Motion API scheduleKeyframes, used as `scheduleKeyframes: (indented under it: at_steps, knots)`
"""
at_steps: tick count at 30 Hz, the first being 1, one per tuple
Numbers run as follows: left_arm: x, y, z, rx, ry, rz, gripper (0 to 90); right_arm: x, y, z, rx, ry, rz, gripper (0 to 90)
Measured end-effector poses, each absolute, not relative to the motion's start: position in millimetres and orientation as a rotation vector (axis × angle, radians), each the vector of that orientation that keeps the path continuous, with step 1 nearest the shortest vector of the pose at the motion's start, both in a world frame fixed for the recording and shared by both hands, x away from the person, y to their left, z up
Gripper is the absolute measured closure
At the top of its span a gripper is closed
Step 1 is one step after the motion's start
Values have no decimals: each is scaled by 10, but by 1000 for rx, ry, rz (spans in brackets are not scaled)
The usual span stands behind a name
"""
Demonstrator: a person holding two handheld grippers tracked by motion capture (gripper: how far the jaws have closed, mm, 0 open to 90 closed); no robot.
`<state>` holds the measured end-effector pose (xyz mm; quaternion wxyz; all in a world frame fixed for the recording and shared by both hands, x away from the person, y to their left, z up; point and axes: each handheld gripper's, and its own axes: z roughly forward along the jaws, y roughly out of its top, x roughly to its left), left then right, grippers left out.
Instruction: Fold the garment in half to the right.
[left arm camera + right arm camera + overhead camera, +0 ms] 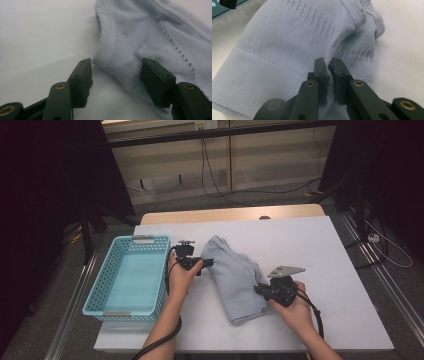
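1. The left gripper (116, 82) has its jaws spread astride the garment (235, 277) hem, pads not yet pressing.
2. The right gripper (329, 66) pinches a fold of cloth.
3. In the high view the garment lies mid-frame, its long axis running upper left to lower right, beside the basket (127, 312).
4. The left gripper is at the upper end.

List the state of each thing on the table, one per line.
Light blue garment: folded, lying flat on the table.
Basket: upright, empty.
Left gripper: open, fingers either side of the garment's edge, not pressing.
Right gripper: shut on a fold of the garment.
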<state>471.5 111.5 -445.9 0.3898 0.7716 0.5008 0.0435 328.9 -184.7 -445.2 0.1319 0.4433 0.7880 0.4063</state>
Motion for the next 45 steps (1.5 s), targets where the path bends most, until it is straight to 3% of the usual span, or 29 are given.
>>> scheduleKeyframes:
  at_steps: [6,13,17,29,45]
  knots:
    - [4747,1068,-4519,1975,1282,115,511,3288,-1836,-4451,1283,2290,1182,832]
    - [4778,997,-4509,2021,1292,133,737,3276,-1824,-4441,1286,2287,1173,832]
    - [4779,956,-4478,2049,1313,116,815,3268,-1809,-4440,1276,2285,1171,853]
    - [4960,1062,-4065,2097,1305,233,841,3365,-1968,-4251,1258,2205,1233,871]
    - [5030,1136,-4036,2047,1303,133,804,3416,-1978,-4402,1271,2231,1204,857]
